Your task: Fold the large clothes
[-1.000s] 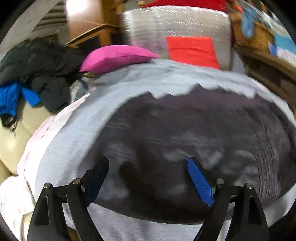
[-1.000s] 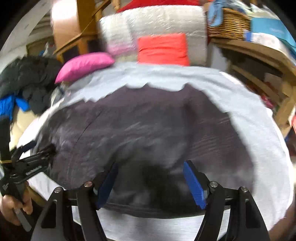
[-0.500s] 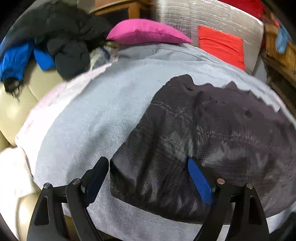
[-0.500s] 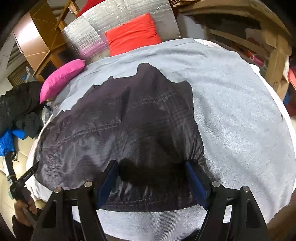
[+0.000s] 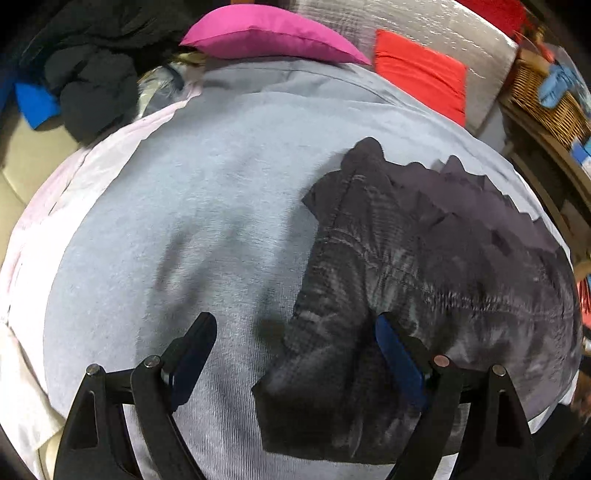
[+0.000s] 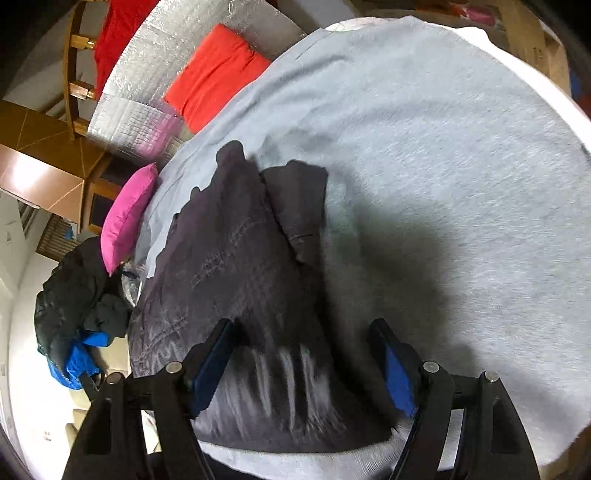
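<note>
Both hand-held grippers gape empty over dark garment point(image 5: 424, 280); pink cushion point(image 5: 266, 35) beyond.

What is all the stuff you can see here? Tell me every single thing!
dark garment: one, blackish grey, lying spread on the grey sheet
grey sheet: one, light grey, covering the surface under the garment
pink cushion: one, magenta, at the far edge of the sheet
red cushion: one, leaning on the silver padding
silver padding: one, shiny, behind the cushions
pile of clothes: one heap, black with blue, off the sheet's side near the pink cushion
wicker basket: one, brown, on a wooden shelf
left tongs: one, black with blue pads, open over the garment's edge
right tongs: one, black with blue pads, open over the garment's corner
</note>
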`<state>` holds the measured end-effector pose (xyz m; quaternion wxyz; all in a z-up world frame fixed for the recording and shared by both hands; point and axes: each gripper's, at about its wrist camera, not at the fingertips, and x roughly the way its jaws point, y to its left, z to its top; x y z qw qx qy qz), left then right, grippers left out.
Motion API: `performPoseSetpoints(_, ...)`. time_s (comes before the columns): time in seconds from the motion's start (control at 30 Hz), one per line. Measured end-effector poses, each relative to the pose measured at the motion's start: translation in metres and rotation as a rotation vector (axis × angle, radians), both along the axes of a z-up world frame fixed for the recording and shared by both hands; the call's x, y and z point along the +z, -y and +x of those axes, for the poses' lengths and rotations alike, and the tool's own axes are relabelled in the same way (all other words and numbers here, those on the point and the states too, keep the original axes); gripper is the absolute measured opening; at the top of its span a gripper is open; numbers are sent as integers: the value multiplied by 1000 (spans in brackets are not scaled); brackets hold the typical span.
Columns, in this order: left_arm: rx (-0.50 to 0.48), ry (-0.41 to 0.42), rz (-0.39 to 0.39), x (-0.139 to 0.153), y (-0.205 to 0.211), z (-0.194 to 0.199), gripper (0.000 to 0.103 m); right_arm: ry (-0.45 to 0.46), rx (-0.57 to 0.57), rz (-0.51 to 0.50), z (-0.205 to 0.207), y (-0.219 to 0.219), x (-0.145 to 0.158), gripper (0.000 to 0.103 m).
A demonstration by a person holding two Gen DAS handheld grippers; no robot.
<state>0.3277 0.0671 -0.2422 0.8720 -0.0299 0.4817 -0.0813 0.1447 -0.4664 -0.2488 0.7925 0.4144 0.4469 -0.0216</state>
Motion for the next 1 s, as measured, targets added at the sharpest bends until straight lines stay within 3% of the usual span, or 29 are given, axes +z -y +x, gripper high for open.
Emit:
performPoseSetpoints(0.03,-9,5,-7,0,-1,0,88,10,-1,-16,4,-2,-1,79)
performPoseSetpoints(0.07,-15,6,-21,1,-3,2,78,15,2,-27,6,-4,1,77)
performPoseSetpoints(0.1,-29,12,-55,2,-4,1,66,21,8,-36,9,-9,2,68)
performPoseSetpoints(0.13,-53,20,-103,5,-5,0,40,32,24,-37,13,-14,6,57)
performPoseSetpoints(0.17,-64,31,-113,8,-4,0,37,37,43,-44,17,-20,11,45)
performPoseSetpoints(0.23,-65,75,-28,12,3,-3,38,46,42,-114,20,-26,22,44)
performPoseSetpoints(0.33,-63,52,17,5,10,-3,41,29,11,-129,18,-27,14,40)
performPoseSetpoints(0.43,-33,67,101,5,13,-3,61,16,-9,-136,17,-28,0,39)
performPoseSetpoints(0.53,-8,83,122,10,11,-12,70,10,-11,-142,14,-29,9,41)
performPoseSetpoints(0.57,1,89,129,12,9,-14,76,3,-11,-153,12,-29,15,47)
performPoseSetpoints(0.6,18,106,150,16,8,-19,77,4,-5,-158,9,-28,20,56)
performPoseSetpoints(0.7,23,183,202,27,12,-29,78,48,-26,-204,1,-27,44,70)
performPoseSetpoints(0.83,4,261,246,37,23,-39,78,114,-53,-278,0,-26,69,73)
performPoseSetpoints(1.0,-29,287,288,40,41,-41,78,132,-20,-359,26,-40,83,73)
